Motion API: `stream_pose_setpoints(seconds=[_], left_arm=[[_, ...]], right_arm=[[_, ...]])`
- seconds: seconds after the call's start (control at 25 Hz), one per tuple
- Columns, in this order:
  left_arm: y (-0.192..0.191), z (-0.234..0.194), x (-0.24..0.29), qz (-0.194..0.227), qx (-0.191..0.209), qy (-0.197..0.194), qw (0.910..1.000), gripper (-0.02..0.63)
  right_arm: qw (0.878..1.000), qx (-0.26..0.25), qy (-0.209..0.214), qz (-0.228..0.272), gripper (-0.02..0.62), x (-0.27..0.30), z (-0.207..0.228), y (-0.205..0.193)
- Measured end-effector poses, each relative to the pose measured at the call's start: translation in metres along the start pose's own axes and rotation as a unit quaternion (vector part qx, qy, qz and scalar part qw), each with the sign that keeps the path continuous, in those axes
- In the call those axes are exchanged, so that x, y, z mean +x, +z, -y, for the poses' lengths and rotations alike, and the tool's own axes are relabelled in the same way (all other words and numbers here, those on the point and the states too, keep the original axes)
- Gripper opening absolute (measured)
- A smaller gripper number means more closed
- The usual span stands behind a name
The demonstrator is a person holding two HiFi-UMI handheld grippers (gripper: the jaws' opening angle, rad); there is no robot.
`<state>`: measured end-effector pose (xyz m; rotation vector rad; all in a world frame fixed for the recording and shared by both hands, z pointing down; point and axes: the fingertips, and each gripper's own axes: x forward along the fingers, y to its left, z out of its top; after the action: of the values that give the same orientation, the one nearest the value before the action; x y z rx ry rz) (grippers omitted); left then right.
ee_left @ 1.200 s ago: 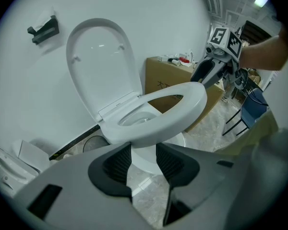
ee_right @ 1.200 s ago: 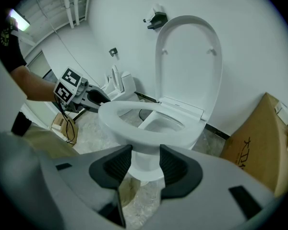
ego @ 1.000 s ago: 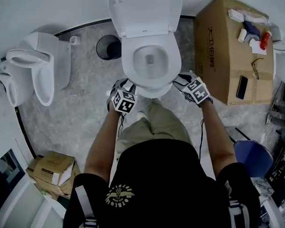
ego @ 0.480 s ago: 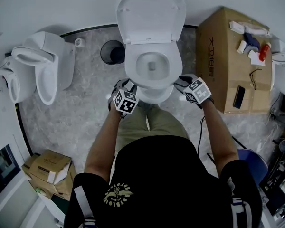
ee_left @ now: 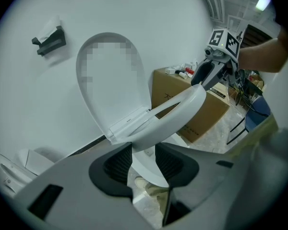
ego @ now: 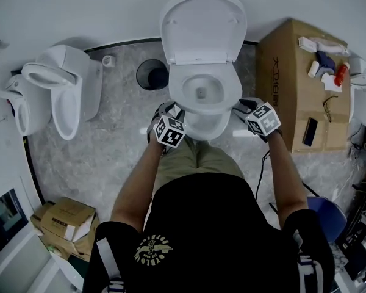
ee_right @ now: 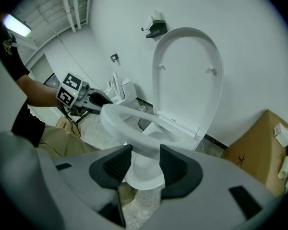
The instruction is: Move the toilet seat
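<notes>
A second ago the toilet seat (ego: 177,91) lay flat on the bowl (ego: 205,127). Now its front edge has come up off the rim, and both my hands have risen with it. From the side it runs at a clear slant, hinged at the back and high at the front. I judge the lift is under way but far from done, since the ring is still well short of the upright lid (ego: 202,26) at its 12 o'clock. My left gripper (ego: 175,116) holds the ring at about its 8 o'clock, with the jaws pinching the rim between the ribbed pads. My right gripper (ego: 241,107) does the same at about 4 o'clock, clamped on the rim and standing fairly wide because the ring is thick. The toilet is straight ahead of me at 12 o'clock against the white wall, with a dark bin (ego: 151,74) at its 10 o'clock and a cardboard box (ego: 293,84) at its 3 o'clock. The seat is a smooth, glossy white oval ring with a rounded section and no marks that I can see. Its far end joins a flat hinge block under the lid.
</notes>
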<state>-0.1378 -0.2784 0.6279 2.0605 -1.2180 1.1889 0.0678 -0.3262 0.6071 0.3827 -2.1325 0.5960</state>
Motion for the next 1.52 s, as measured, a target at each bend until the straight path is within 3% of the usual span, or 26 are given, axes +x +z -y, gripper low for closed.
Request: stream_pose_setpoints(seconds=[0.72, 1.52], left_arm=[[0.074, -0.061, -0.002, 0.018, -0.008, 0.004, 0.9998, 0.161], [0.122, -0.104, 0.004, 0.043, 0.012, 0.012, 0.9989, 0.161]], right_arm=[[0.998, 0.032, -0.026, 0.055, 0.112, -0.023, 0.039, 0.083], [0.990, 0.025, -0.104, 0.096, 0.050, -0.029, 0.070, 0.137]])
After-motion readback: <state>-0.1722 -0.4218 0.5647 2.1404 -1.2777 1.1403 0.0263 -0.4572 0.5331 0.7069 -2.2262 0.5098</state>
